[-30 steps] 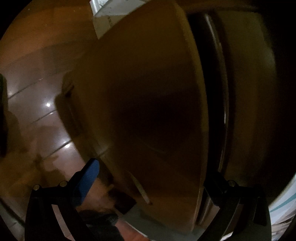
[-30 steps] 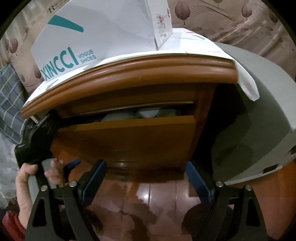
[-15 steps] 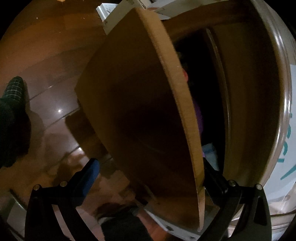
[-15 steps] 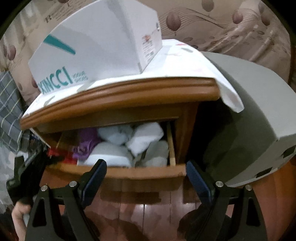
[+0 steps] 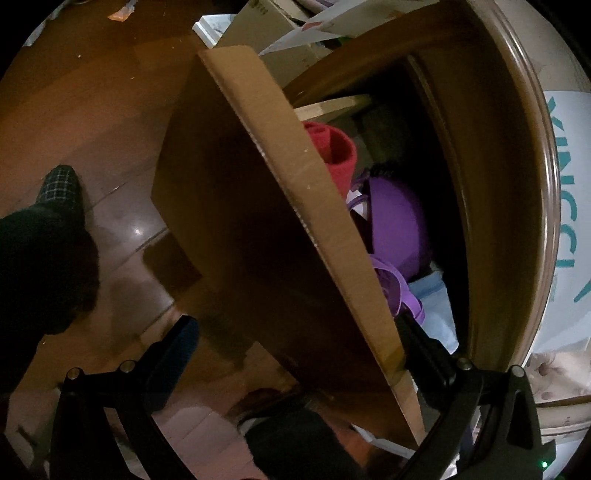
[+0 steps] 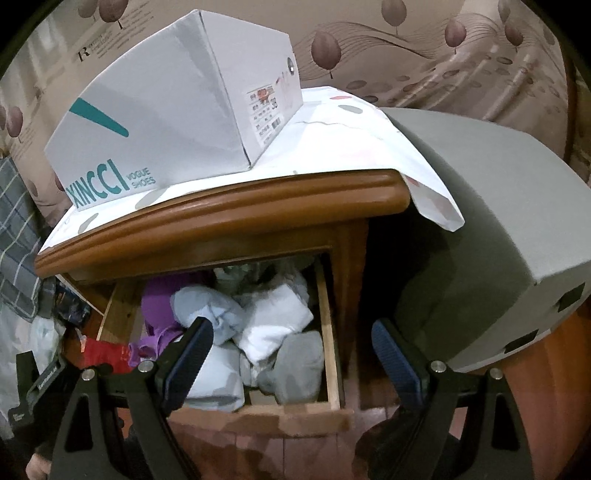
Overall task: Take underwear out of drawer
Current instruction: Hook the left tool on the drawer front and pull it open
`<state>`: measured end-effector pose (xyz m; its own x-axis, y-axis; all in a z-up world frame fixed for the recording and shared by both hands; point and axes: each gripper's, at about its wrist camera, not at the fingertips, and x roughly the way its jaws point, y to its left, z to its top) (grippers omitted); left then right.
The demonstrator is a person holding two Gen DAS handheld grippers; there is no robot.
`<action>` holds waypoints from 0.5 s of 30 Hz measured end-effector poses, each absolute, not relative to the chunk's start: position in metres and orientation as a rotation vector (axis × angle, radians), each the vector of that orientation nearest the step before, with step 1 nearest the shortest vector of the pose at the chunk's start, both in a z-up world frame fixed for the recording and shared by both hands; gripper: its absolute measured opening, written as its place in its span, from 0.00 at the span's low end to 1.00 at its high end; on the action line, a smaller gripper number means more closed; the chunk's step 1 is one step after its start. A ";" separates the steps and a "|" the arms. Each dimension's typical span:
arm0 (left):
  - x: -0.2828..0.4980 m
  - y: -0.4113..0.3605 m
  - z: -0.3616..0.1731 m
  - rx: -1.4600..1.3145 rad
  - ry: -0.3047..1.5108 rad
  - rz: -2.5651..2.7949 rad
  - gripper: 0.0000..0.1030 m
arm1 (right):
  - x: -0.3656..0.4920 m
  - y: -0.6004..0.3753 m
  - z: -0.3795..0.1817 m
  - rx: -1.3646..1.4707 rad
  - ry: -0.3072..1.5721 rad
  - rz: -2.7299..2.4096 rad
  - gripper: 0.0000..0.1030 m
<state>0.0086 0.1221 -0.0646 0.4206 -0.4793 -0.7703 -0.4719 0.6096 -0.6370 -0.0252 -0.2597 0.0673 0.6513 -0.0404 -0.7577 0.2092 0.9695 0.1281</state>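
Observation:
The wooden drawer of the nightstand stands pulled out and is full of rolled underwear: white, grey, pale blue, purple and red pieces. My right gripper is open and empty, hovering over the drawer's front half. My left gripper is wide open and straddles the drawer front panel, one finger inside the drawer beside the purple piece and red roll. It also shows in the right wrist view at the drawer's left corner.
A white XINCCI shoe box sits on a paper-covered nightstand top. A grey box-like object stands to the right. Wooden floor lies below, with my slippered foot on it. Cardboard boxes stand beyond.
The drawer has slid from nearly closed to well open, pulled by my left gripper on its front. The underwear inside has come into view. My right gripper now looks down into it.

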 end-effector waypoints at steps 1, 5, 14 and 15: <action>0.006 0.122 -0.067 -0.978 1.199 -0.013 1.00 | -0.026 -0.259 0.067 0.212 0.852 -0.142 0.87; -0.007 0.125 -0.062 -0.950 1.211 -0.015 1.00 | -0.026 -0.259 0.066 0.222 0.858 -0.138 0.87; -0.026 0.131 -0.066 -0.866 1.242 -0.002 1.00 | -0.026 -0.254 0.065 0.209 0.863 -0.128 0.87; -0.025 0.131 -0.066 -0.859 1.252 -0.013 1.00 | -0.026 -0.253 0.065 0.207 0.863 -0.126 0.87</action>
